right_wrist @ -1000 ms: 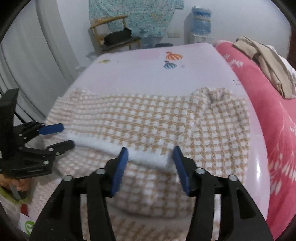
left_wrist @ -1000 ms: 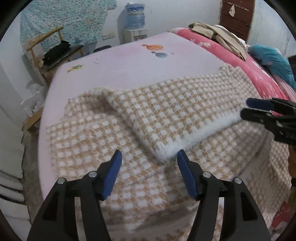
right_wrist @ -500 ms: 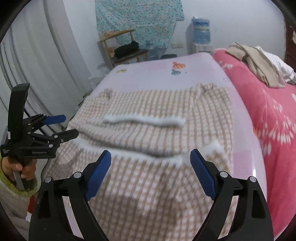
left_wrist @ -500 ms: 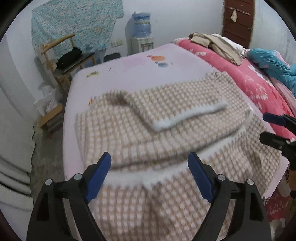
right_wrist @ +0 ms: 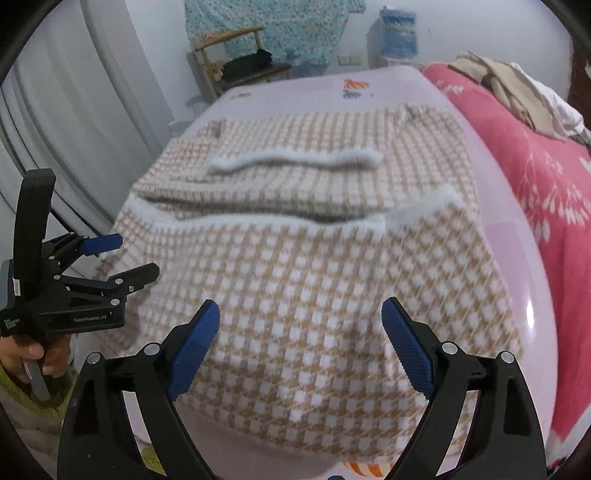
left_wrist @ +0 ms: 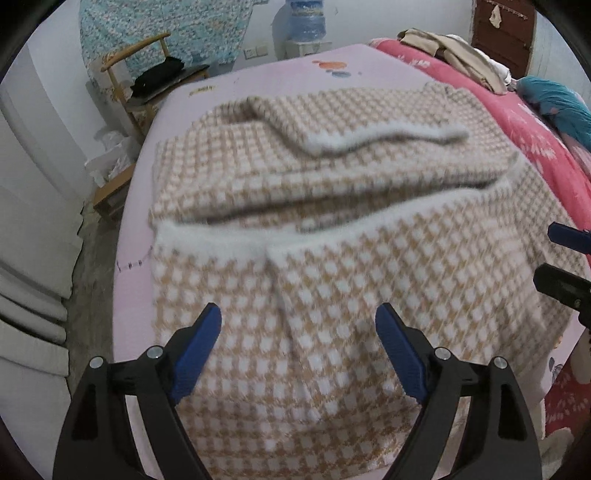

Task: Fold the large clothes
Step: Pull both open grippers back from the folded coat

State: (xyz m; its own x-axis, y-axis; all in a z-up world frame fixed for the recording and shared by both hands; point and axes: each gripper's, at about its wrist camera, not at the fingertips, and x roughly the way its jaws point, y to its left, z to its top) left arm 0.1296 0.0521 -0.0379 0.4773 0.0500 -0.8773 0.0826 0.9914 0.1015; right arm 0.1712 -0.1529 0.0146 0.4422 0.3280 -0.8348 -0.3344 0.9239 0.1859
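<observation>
A large beige-and-white checked fleece garment (left_wrist: 351, 184) with white fluffy trim lies spread on the pink bed (left_wrist: 258, 77). A folded flap with a white edge (left_wrist: 369, 138) lies across its upper part. Its lower part hangs over the near bed edge. My left gripper (left_wrist: 298, 317) hovers open above that hanging part, with nothing between its fingers. My right gripper (right_wrist: 300, 310) is likewise open and empty above the garment (right_wrist: 314, 236). In the right wrist view, a hand holds the left gripper (right_wrist: 136, 256) at the garment's left side. The right gripper (left_wrist: 554, 251) shows at the right edge of the left wrist view.
A red floral quilt (right_wrist: 535, 155) with a pile of tan clothes (right_wrist: 517, 92) covers the bed's right side. A wooden chair (left_wrist: 147, 70) with dark items and a water dispenser (left_wrist: 306, 22) stand beyond the bed. Grey curtains (right_wrist: 74, 110) hang on the left.
Both grippers have drawn back from the white-edged flap toward the near bed edge, and their jaws have widened. The flap now lies flat across the garment.
</observation>
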